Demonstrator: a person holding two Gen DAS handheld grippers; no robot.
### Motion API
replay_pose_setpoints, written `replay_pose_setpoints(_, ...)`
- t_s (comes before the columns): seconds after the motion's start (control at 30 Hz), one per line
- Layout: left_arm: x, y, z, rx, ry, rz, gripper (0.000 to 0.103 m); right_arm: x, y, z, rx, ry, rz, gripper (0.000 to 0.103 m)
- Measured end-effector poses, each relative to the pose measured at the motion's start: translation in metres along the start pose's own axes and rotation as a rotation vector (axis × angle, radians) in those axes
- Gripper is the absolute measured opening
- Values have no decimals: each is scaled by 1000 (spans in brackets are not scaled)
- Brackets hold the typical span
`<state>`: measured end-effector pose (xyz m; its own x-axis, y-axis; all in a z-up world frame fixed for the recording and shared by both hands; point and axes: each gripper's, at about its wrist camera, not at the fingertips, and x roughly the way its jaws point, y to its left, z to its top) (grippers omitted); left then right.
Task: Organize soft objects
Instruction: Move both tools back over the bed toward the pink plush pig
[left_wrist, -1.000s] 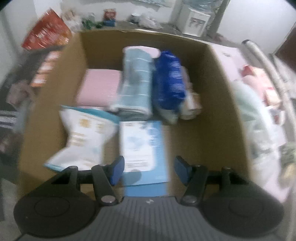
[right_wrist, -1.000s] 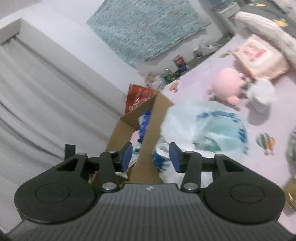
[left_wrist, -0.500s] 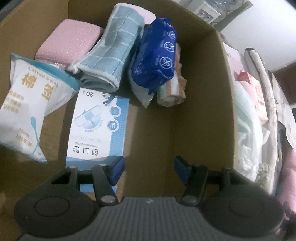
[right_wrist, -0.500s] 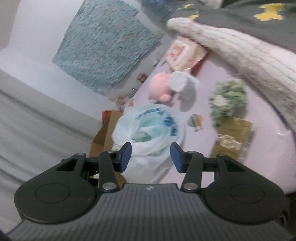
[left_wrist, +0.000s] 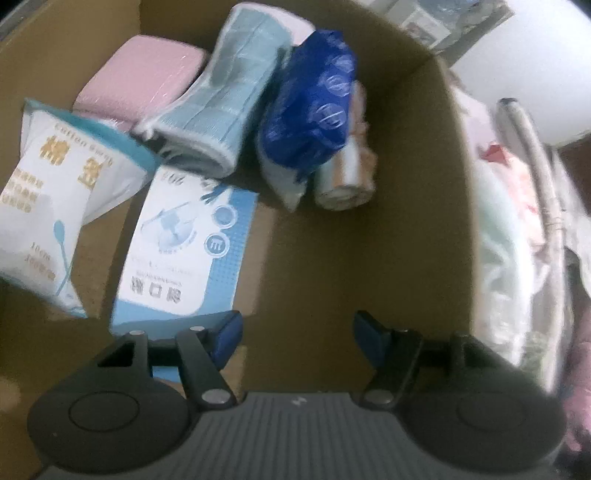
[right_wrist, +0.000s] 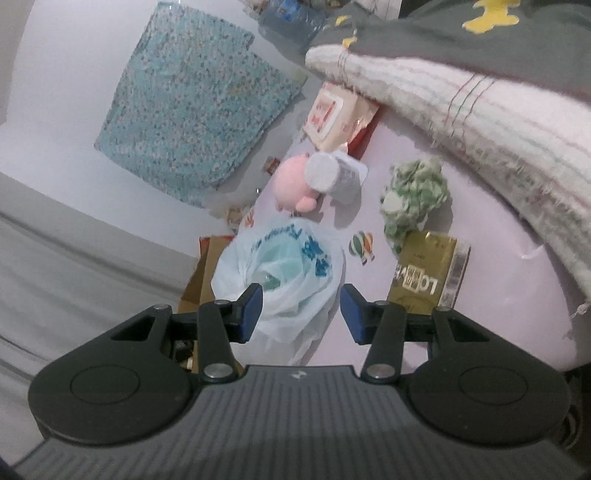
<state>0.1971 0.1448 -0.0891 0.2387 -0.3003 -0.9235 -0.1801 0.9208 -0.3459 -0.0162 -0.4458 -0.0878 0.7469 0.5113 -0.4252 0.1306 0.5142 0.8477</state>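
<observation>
Two grippers are held with jaws spread wide, nothing clamped in either.

Left gripper (left_wrist: 297, 332) is positioned over bare floor of the cardboard box (left_wrist: 424, 155). At the box's far wall are packed a pink bundle (left_wrist: 144, 81), a rolled blue towel (left_wrist: 225, 99), a dark blue pack (left_wrist: 314, 110) and a pale roll (left_wrist: 347, 177); nearer lie a cotton swab bag (left_wrist: 48, 195) and a light blue carton (left_wrist: 188, 254). Right gripper (right_wrist: 301, 314) is aimed at a white plastic bag (right_wrist: 280, 269) on the pink bed sheet (right_wrist: 491, 236), near its box-side edge. Beyond are seen a pink plush toy (right_wrist: 291, 181), a green fluffy item (right_wrist: 415, 195) and a gold packet (right_wrist: 424, 273).
</observation>
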Motion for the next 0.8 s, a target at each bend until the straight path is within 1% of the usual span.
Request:
replay_pose_setpoints(0.07,1,1,-1,11,-9,43,68,-8,-1,3,-1,-23,-7,47)
replay_pose_setpoints(0.1,0,2,-1,15,-14,53,68,-12,-2,4,-2,-32,-11,47)
replay_pose_setpoints(0.2,-8,6,0,-2,-24,41,69,-22,-5,9,-1,-67,-23,48)
replay_pose_setpoints(0.23,-14,6,0,1,-39,41,70,-24,-6,11,-2,-78,-26,49)
replay_pose_setpoints(0.3,-25,4,-3,18,-79,52,77,-29,-7,14,-3,-97,-30,51)
replay_pose_setpoints(0.43,-52,-3,-9,50,-154,64,84,-32,-10,16,-11,-119,-47,55)
replay_pose_setpoints(0.47,-57,-4,-10,51,-169,67,88,-31,-10,15,-15,-119,-52,55)
replay_pose_setpoints(0.53,-72,-8,-14,51,-203,92,88,-26,-8,15,-34,-110,-63,56)
replay_pose_setpoints(0.6,-90,-14,-17,71,-247,116,88,-19,-4,15,-65,-98,-74,56)
replay_pose_setpoints(0.73,-129,-40,-23,143,-359,156,89,0,13,16,-148,-60,-77,56)
replay_pose_setpoints(0.8,-147,-63,-26,197,-412,153,92,10,23,17,-191,-43,-74,56)
